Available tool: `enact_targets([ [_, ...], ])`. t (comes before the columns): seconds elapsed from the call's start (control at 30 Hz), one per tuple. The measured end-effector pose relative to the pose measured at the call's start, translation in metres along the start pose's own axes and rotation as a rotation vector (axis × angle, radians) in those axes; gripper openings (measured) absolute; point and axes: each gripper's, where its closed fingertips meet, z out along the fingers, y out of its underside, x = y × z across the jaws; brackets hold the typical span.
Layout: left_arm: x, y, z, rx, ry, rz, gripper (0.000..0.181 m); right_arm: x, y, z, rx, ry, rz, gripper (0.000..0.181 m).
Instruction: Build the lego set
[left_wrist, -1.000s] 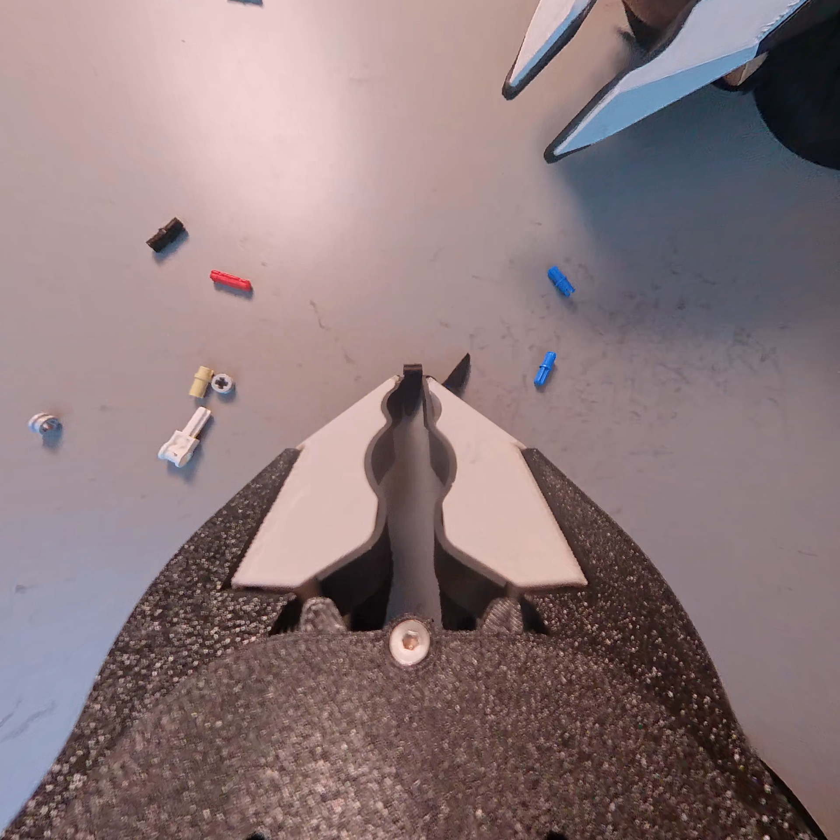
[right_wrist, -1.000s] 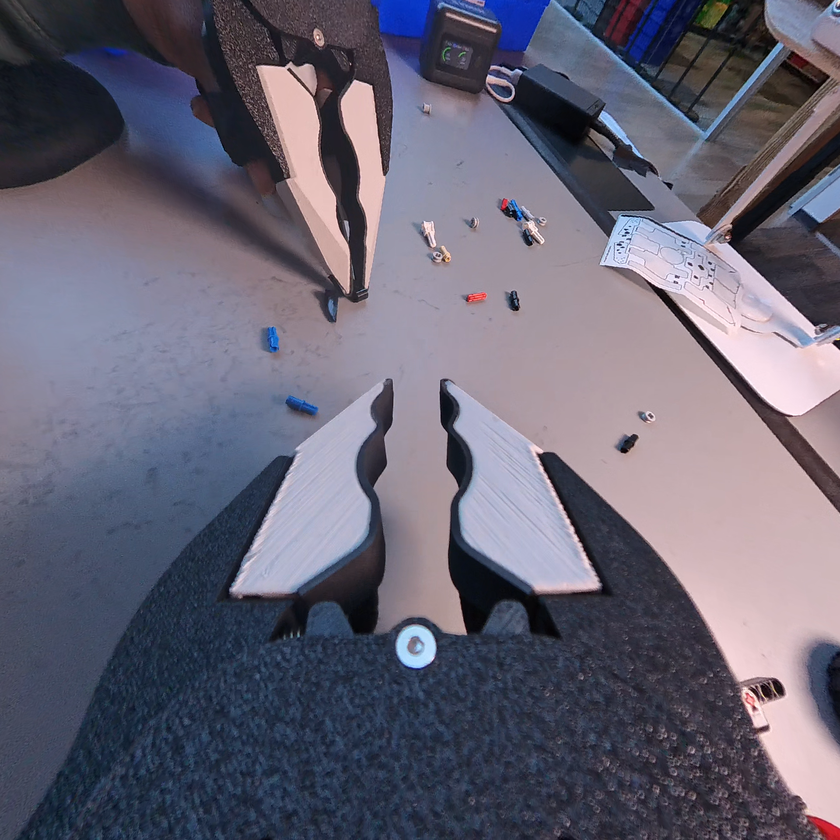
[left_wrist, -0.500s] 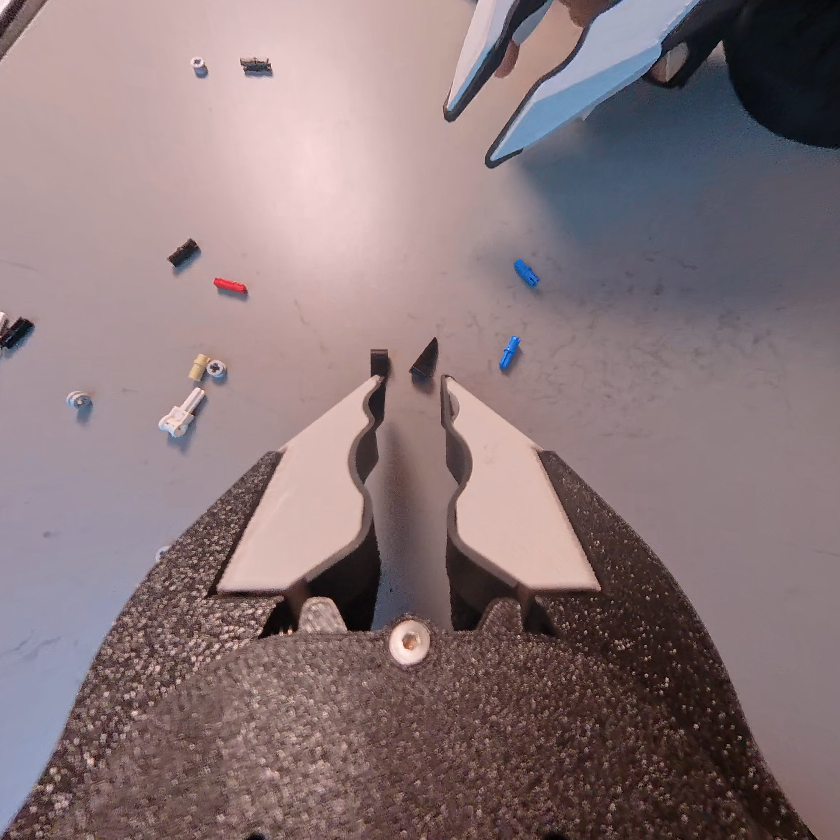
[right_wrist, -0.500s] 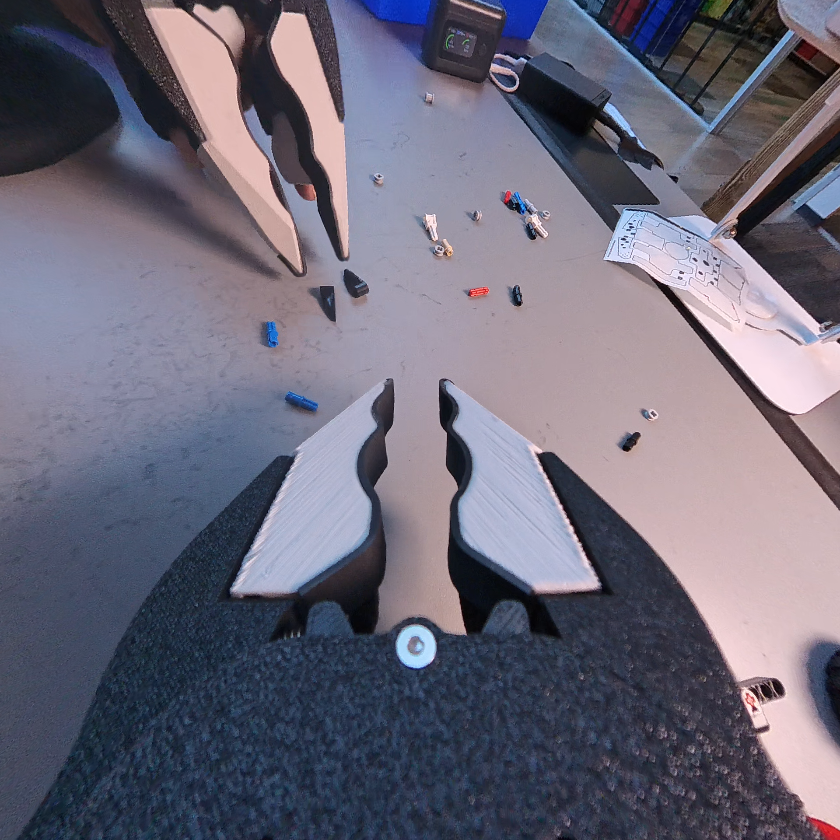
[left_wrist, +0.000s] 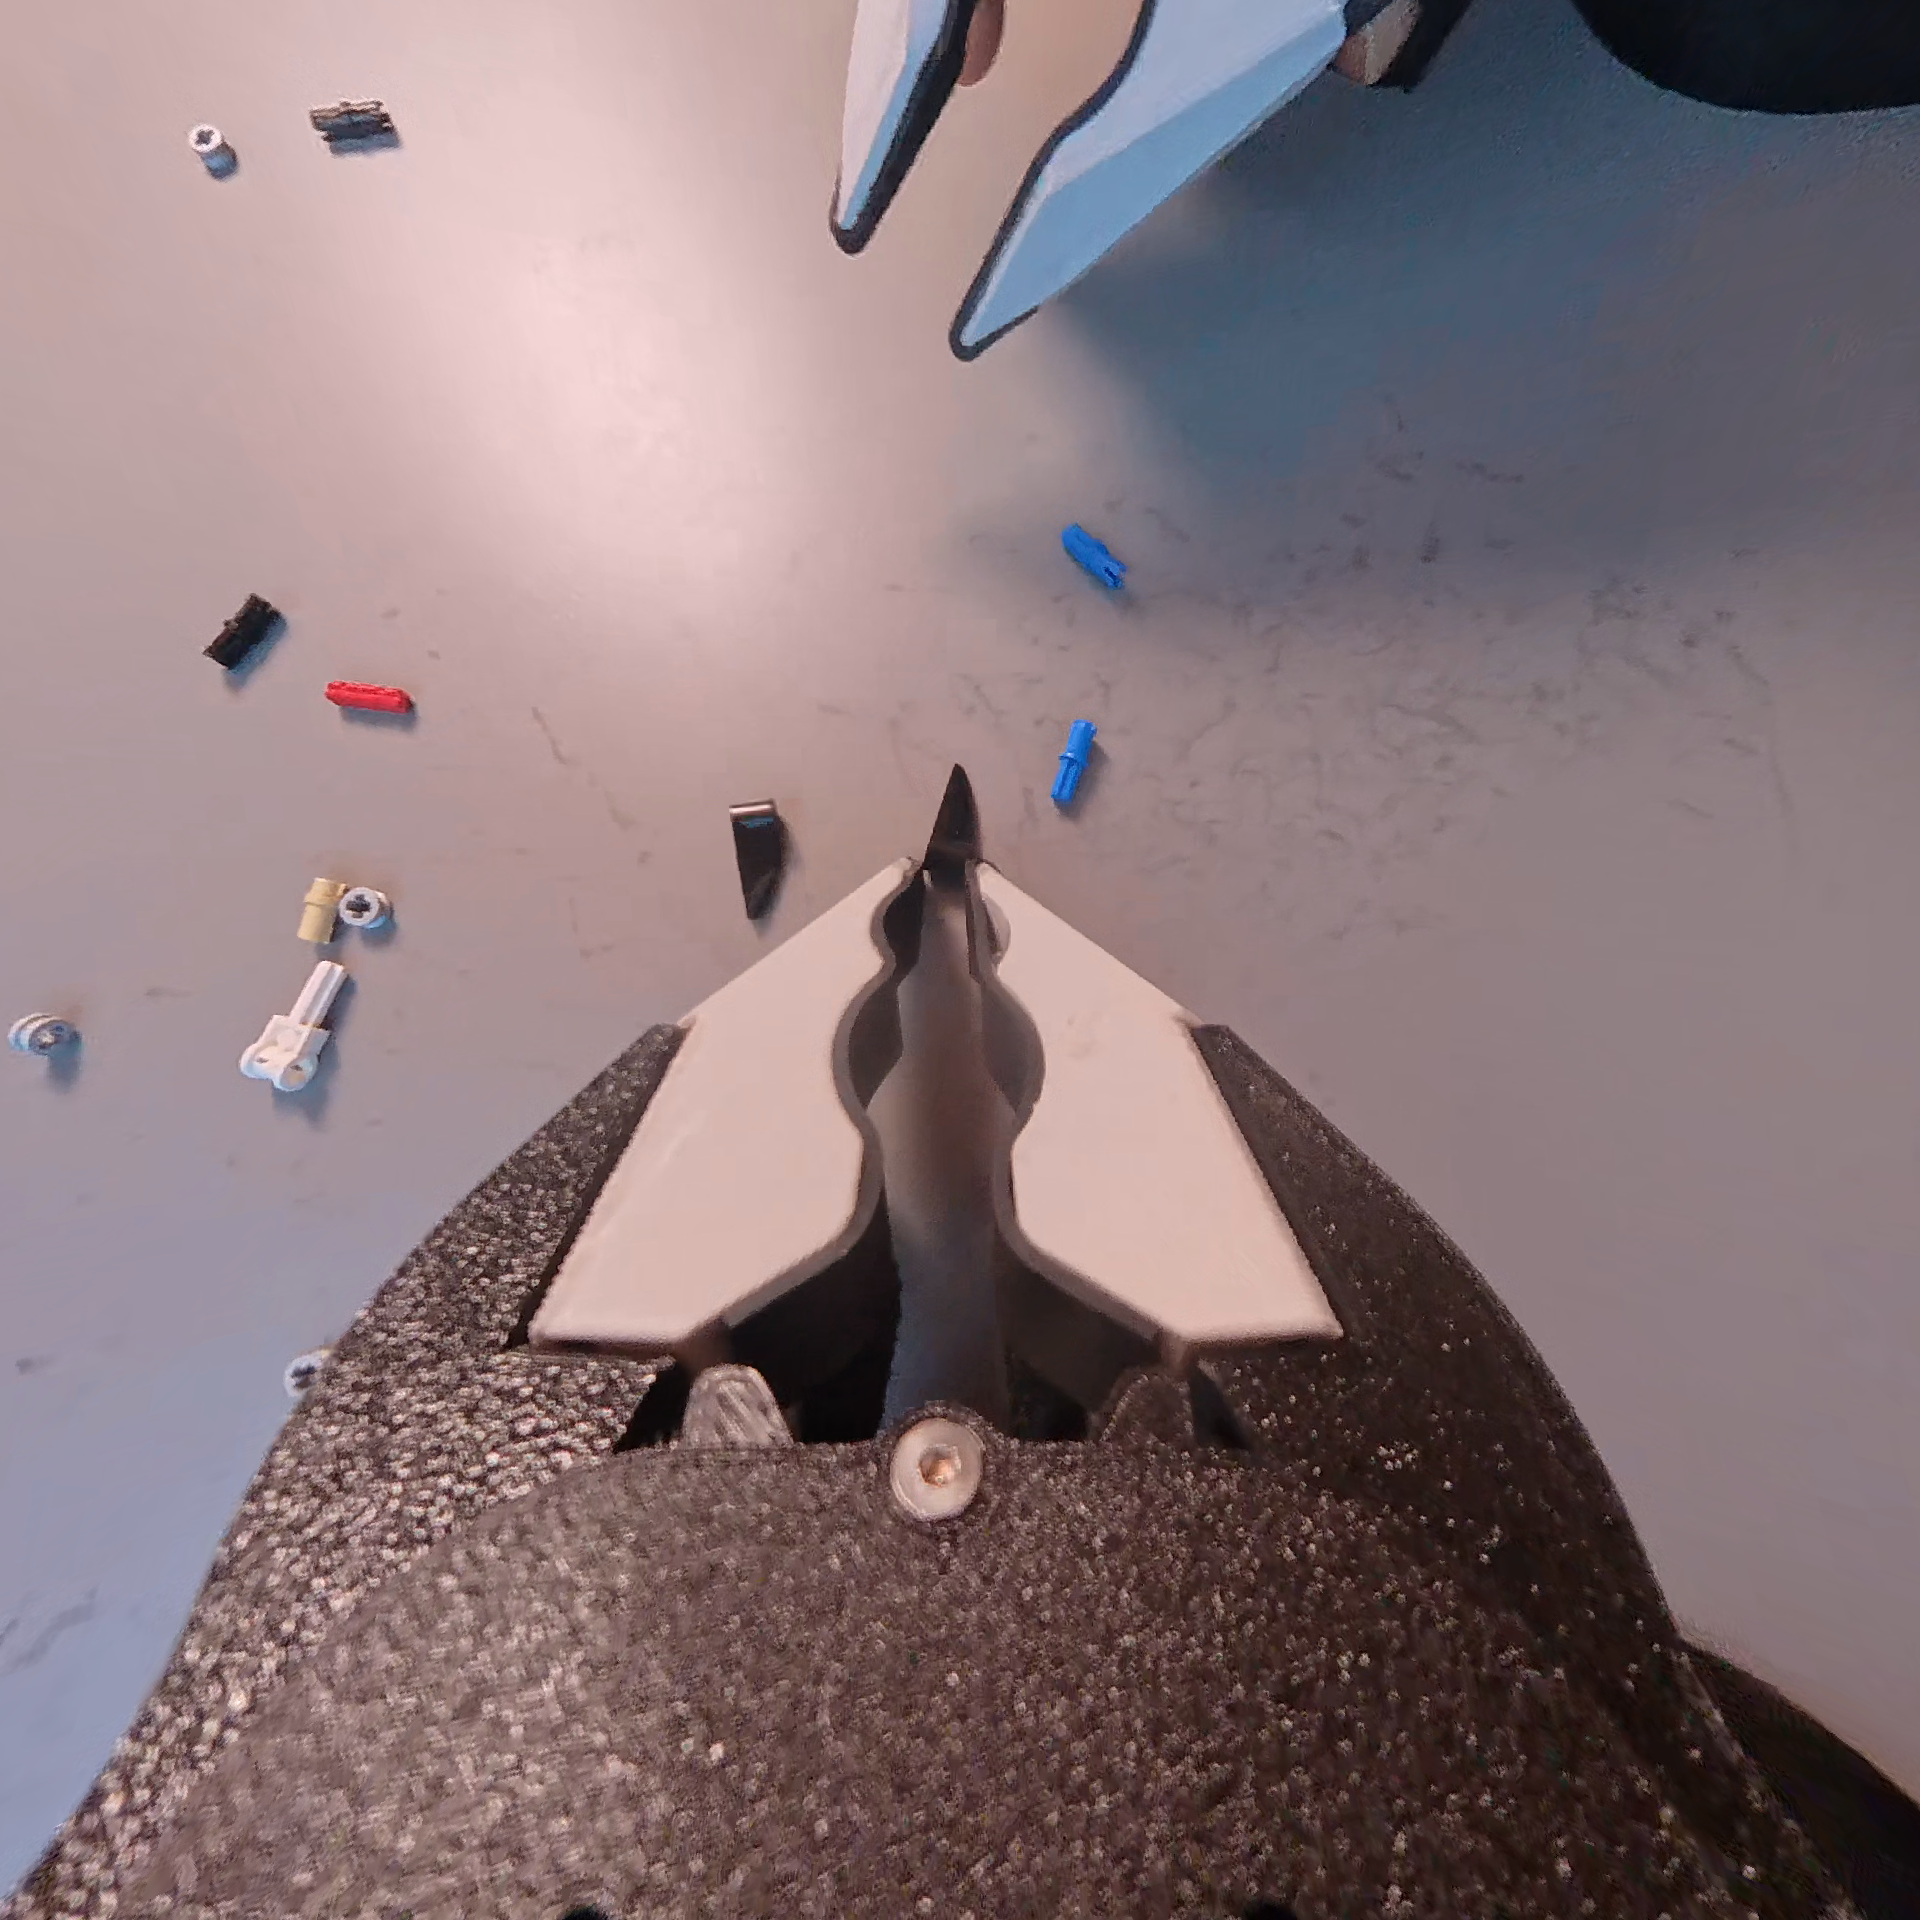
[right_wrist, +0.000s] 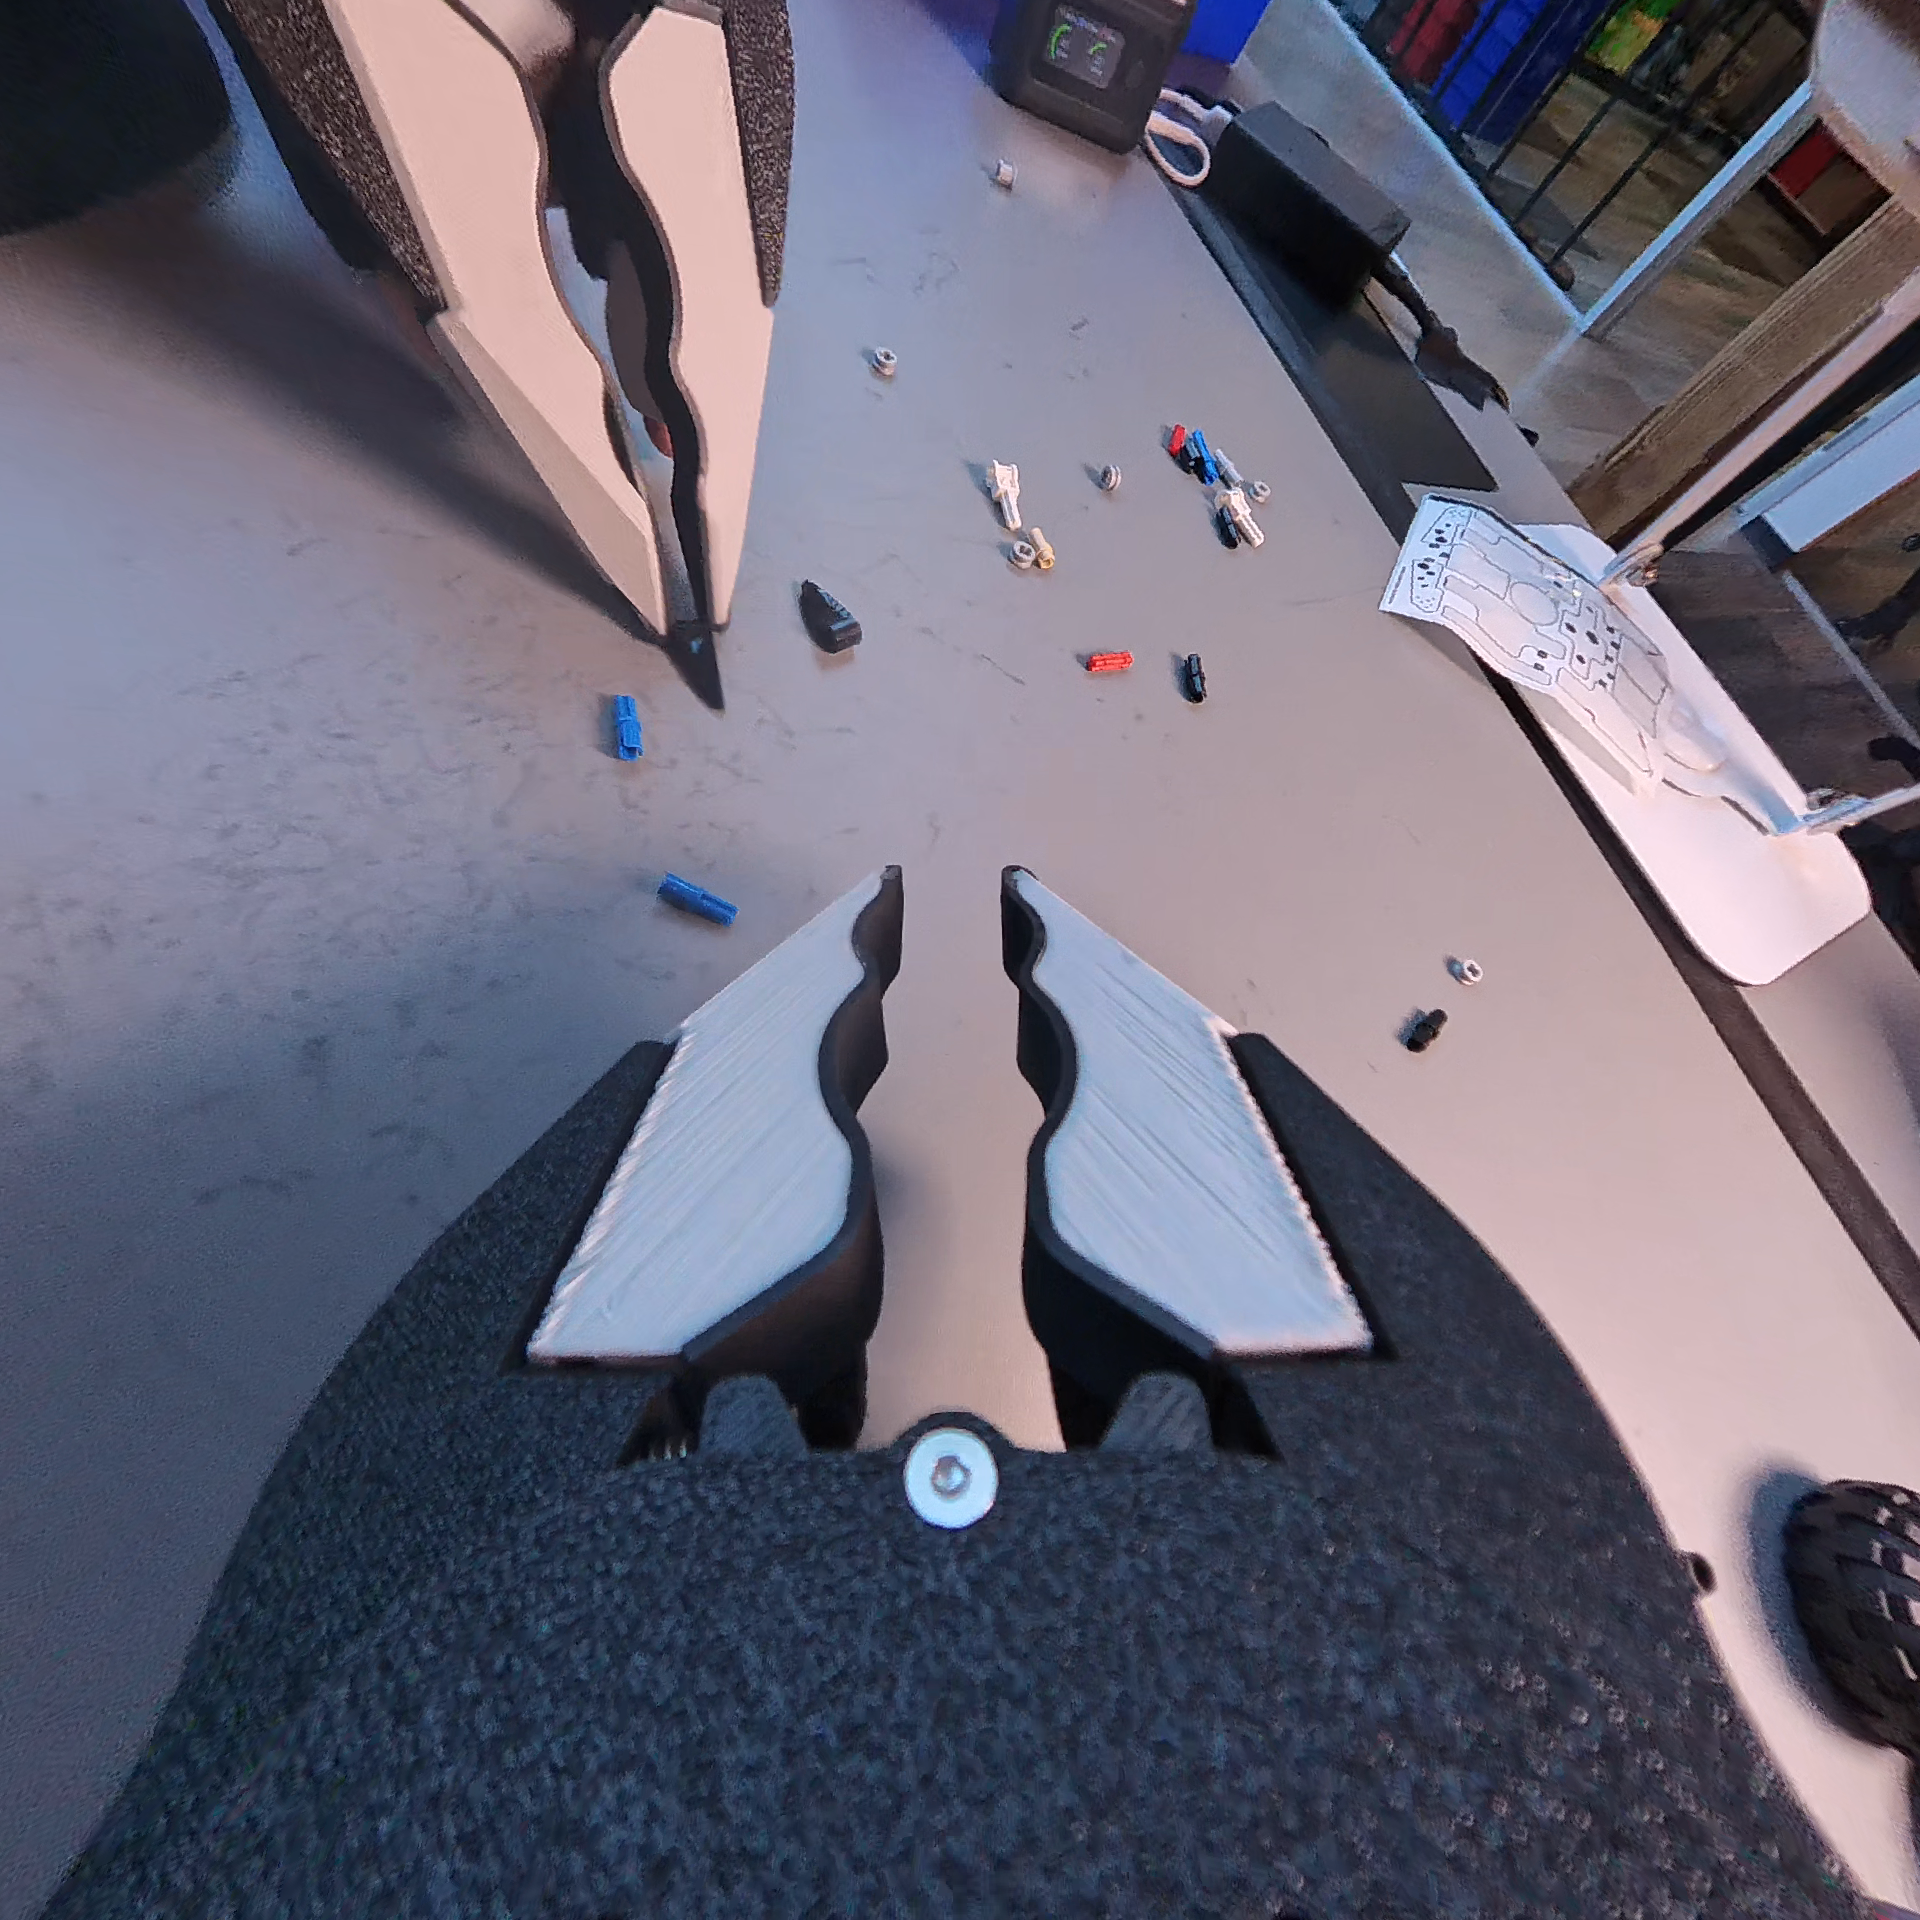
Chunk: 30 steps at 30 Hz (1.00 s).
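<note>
Left hand-held gripper (left_wrist: 940, 868): fingers closed onto a small black pointed wedge-shaped plastic piece (left_wrist: 954, 821), pinched at its blunt end, tip sticking out past the fingertips. In the right wrist view the tip looks to be at or just above the grey bench (left_wrist: 1455, 935); I cannot tell whether it touches.

Right hand-held gripper (right_wrist: 951, 883): fingers parted by a moderate gap, nothing between them, hovering over the bench well short of the pointed piece.

Landmark for positions: the pointed piece in my left grip.
- Second black wedge-shaped plastic piece (left_wrist: 756, 854): lying flat on the bench just to the left of it, apart.
- Two short blue connector pins: one (left_wrist: 1073, 761) just to the right, the other (left_wrist: 1093, 556) farther beyond.
- Short red ribbed axle (left_wrist: 367, 696) and stubby black pin (left_wrist: 242, 630): well to the left.
- White connector, tan pin and small grey bushings: farther left, scattered loose.
- White sheet of printed outlines (right_wrist: 1538, 613): well off toward the bench edge, on a white stand base.
- Black treaded rubber tyre (right_wrist: 1860, 1600): at the near corner of the right wrist view.

Progress, as I judge it: very early. No two parts appear joined anywhere in view; everything lies single and scattered. One piece is picked up; mating it to a partner and all later assembly remain.
</note>
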Motion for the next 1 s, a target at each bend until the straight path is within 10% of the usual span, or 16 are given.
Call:
enact_targets([
  [0.27, 0.041, 0.023, -0.024, -0.024, 0.257, 0.048, 0.007, -0.011, -0.006, 0.000, 0.021, -0.024, -0.043, 0.018],
  [0.6, -0.012, 0.021, -0.028, -0.012, -0.032, 0.043, 0.016, -0.019, -0.009, 0.001, 0.033, -0.057, -0.059, 0.018],
  [1.0, -0.003, 0.023, -0.020, 0.006, 0.017, -0.046, 0.027, -0.029, -0.015, 0.001, 0.043, -0.096, -0.051, 0.018],
])
